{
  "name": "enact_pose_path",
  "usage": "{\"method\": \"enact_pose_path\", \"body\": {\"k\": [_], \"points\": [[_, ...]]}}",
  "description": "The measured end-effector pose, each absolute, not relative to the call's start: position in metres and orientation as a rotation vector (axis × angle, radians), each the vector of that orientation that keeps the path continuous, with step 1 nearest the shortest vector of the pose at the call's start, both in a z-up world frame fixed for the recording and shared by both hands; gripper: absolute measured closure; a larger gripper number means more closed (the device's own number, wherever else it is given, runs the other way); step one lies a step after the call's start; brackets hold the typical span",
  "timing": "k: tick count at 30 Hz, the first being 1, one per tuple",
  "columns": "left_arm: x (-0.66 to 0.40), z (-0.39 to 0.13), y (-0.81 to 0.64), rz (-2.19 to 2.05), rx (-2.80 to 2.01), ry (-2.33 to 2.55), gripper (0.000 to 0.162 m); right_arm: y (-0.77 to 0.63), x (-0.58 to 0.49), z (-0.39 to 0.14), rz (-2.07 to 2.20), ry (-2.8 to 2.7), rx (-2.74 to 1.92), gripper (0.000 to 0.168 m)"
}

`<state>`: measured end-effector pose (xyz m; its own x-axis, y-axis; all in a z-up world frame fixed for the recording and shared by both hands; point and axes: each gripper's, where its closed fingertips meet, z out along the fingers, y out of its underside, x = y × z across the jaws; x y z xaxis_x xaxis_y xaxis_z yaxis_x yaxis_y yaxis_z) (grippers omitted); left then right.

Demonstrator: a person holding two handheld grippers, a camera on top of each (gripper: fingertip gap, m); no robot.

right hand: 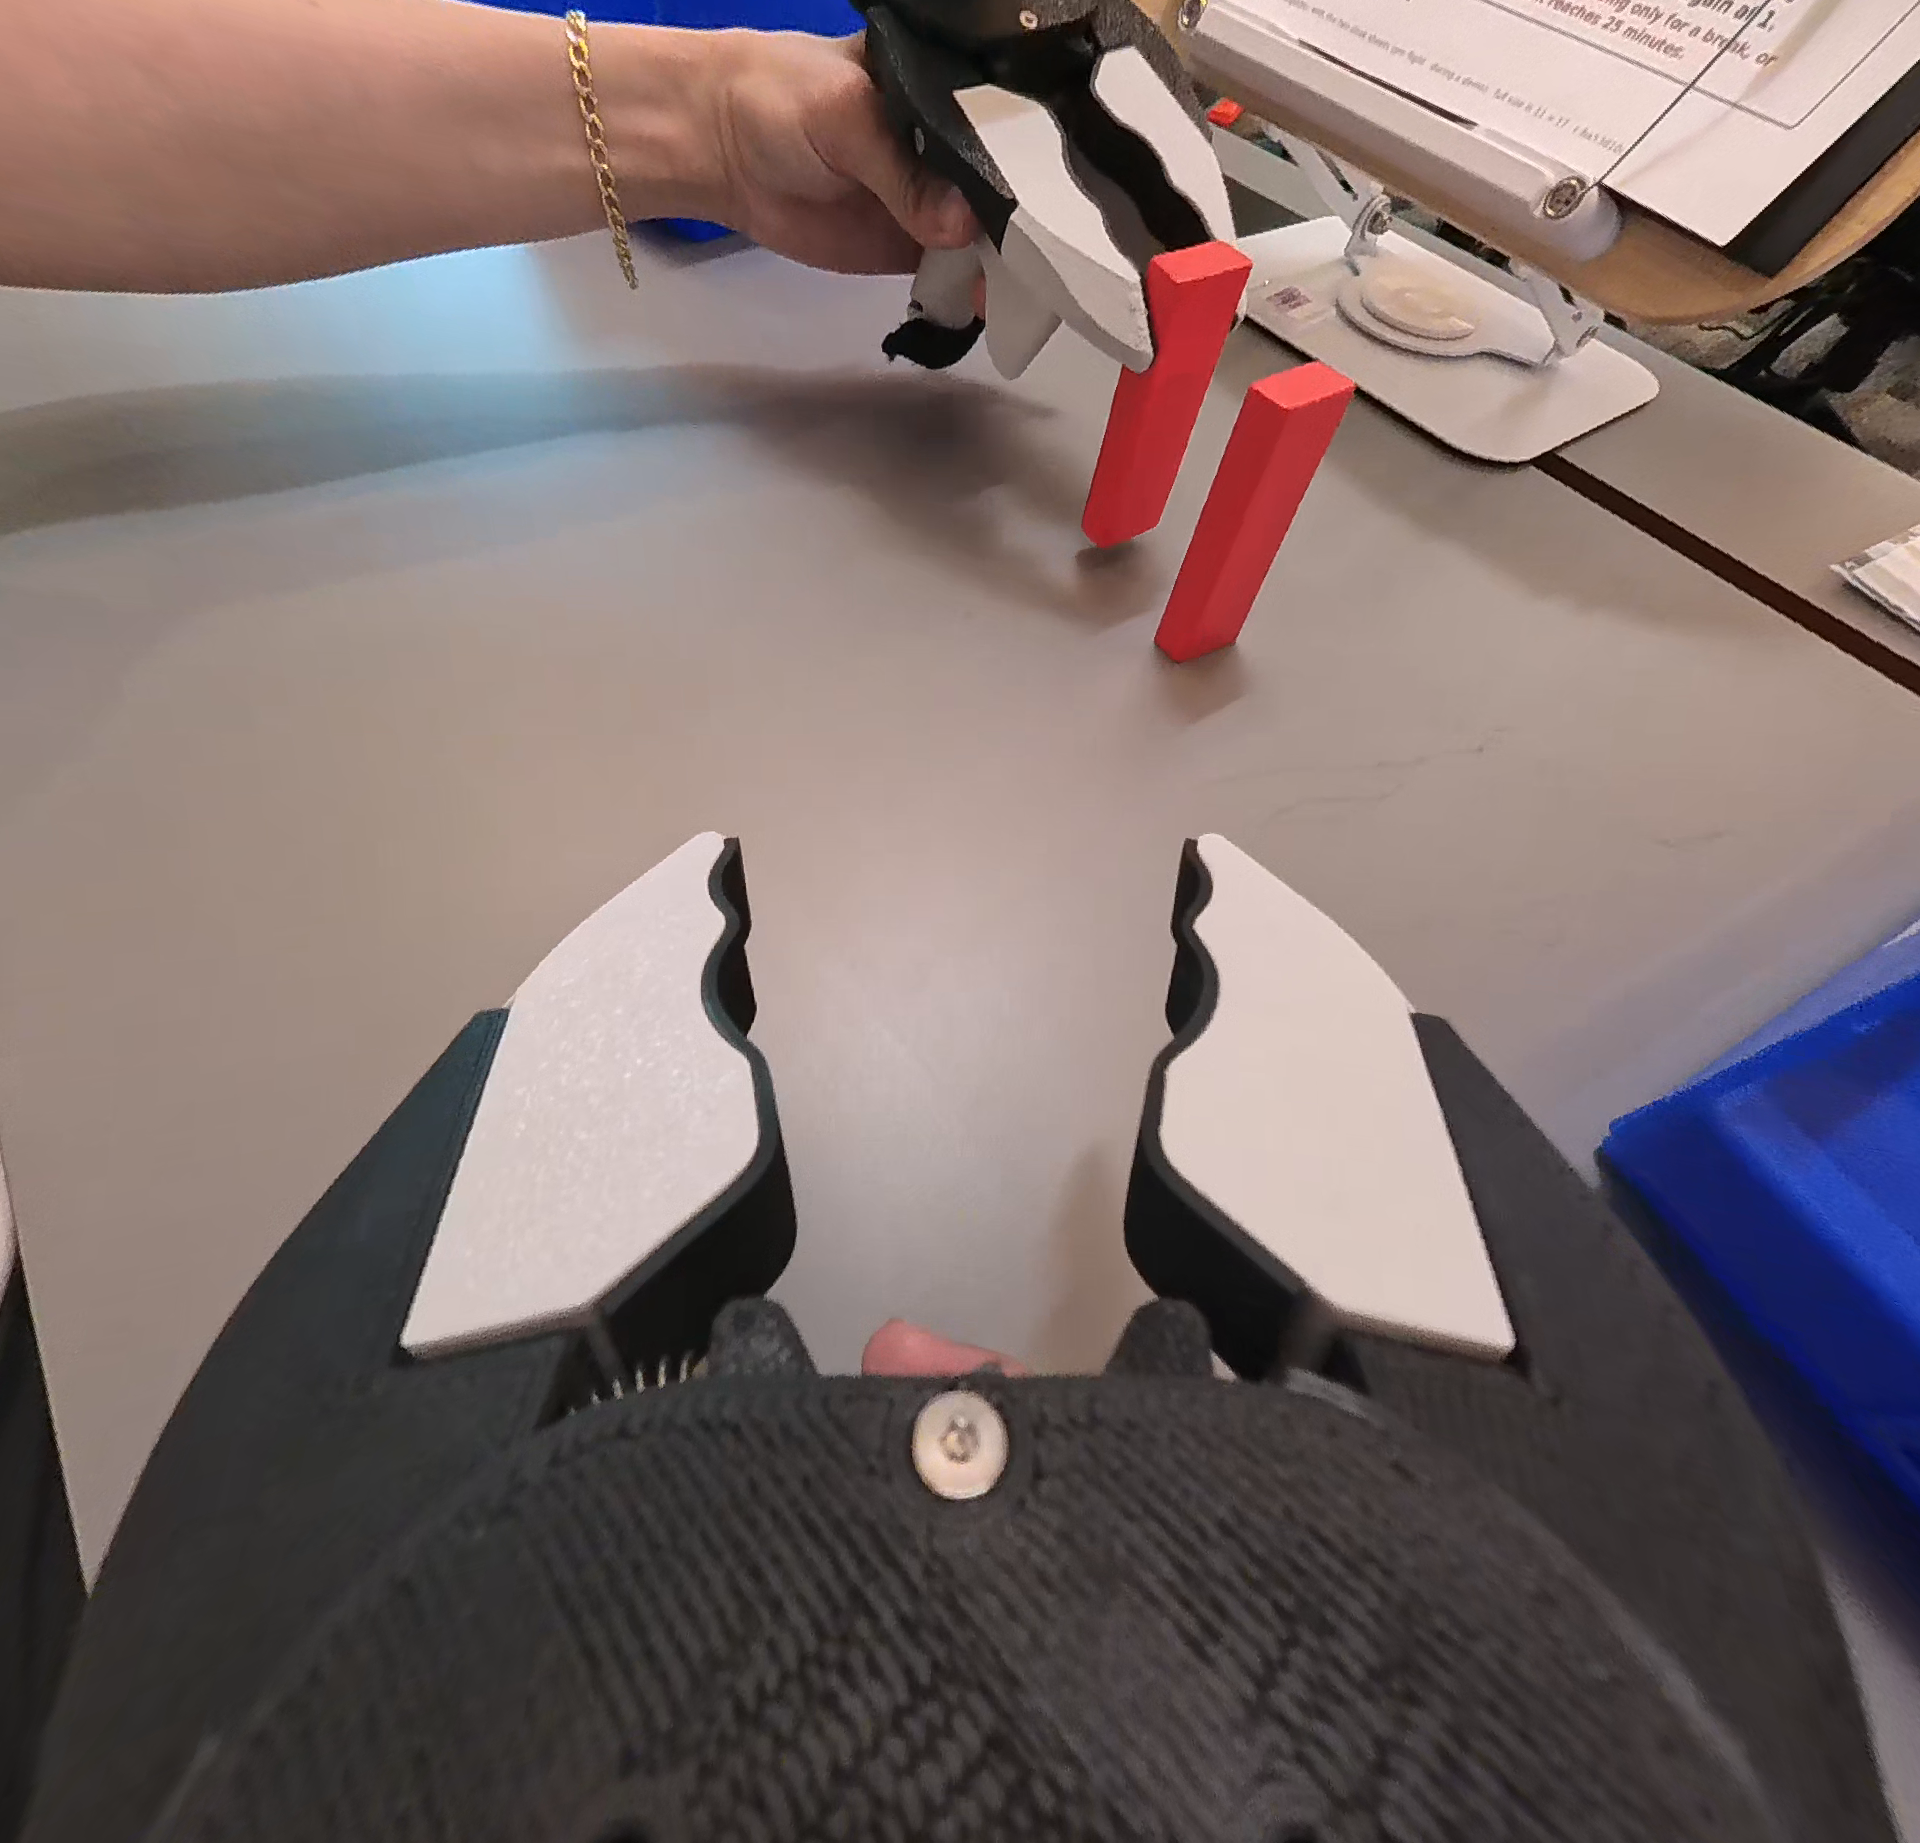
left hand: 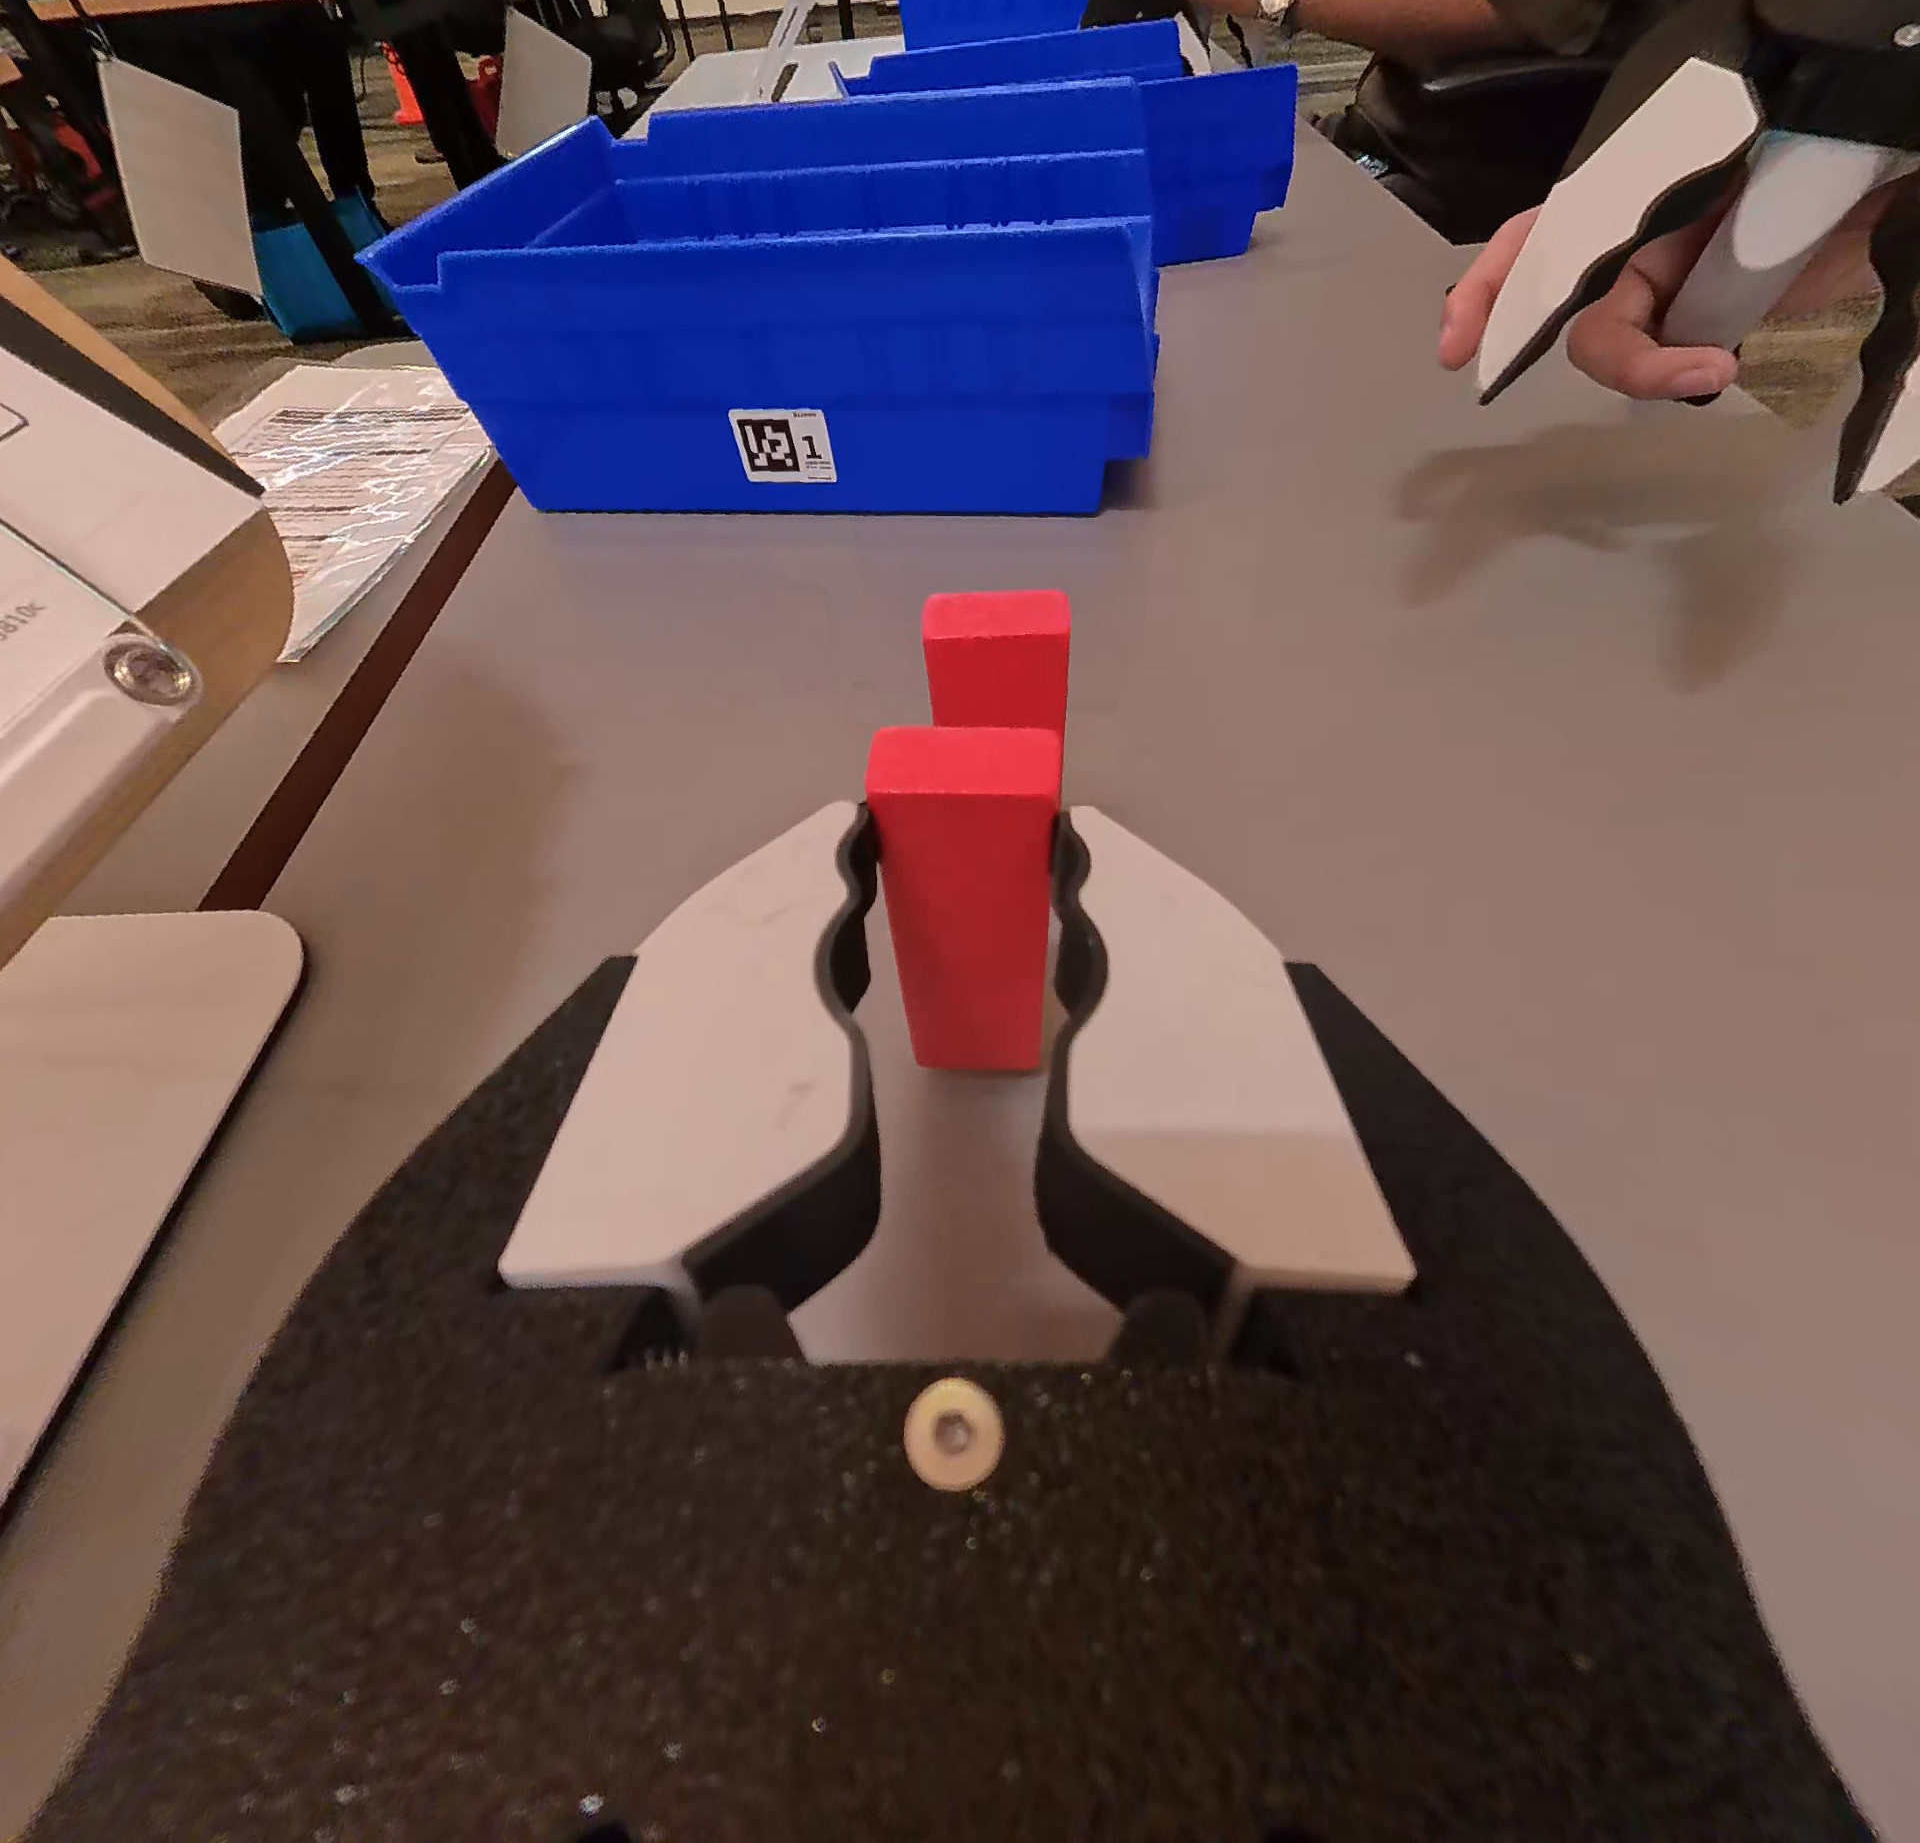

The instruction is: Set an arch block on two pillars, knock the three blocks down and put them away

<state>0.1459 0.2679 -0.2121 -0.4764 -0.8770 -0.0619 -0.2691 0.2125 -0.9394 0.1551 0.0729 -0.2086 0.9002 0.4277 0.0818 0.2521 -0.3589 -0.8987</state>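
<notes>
Two upright red blocks, one gripped

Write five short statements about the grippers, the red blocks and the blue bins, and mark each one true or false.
1. The left gripper is shut on a red block. True.
2. The right gripper holds a red block. False: it is open and empty, over the bare grey table.
3. A second red block stands upright on the table beside the held one. True.
4. The two red blocks are stacked one on the other. False: they stand side by side, apart.
5. The nearest blue bin bears a printed tag on its front wall. True.
</notes>
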Motion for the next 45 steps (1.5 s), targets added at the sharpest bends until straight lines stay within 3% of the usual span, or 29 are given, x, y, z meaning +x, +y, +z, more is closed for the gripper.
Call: {"method": "enact_pose_path", "body": {"k": [45], "points": [[0.142, -0.222, 0.272, -1.283, -1.101, 1.866, 0.126, 0.078, 0.159, -0.219, 0.233, -0.489, -1.979, 0.089]]}}
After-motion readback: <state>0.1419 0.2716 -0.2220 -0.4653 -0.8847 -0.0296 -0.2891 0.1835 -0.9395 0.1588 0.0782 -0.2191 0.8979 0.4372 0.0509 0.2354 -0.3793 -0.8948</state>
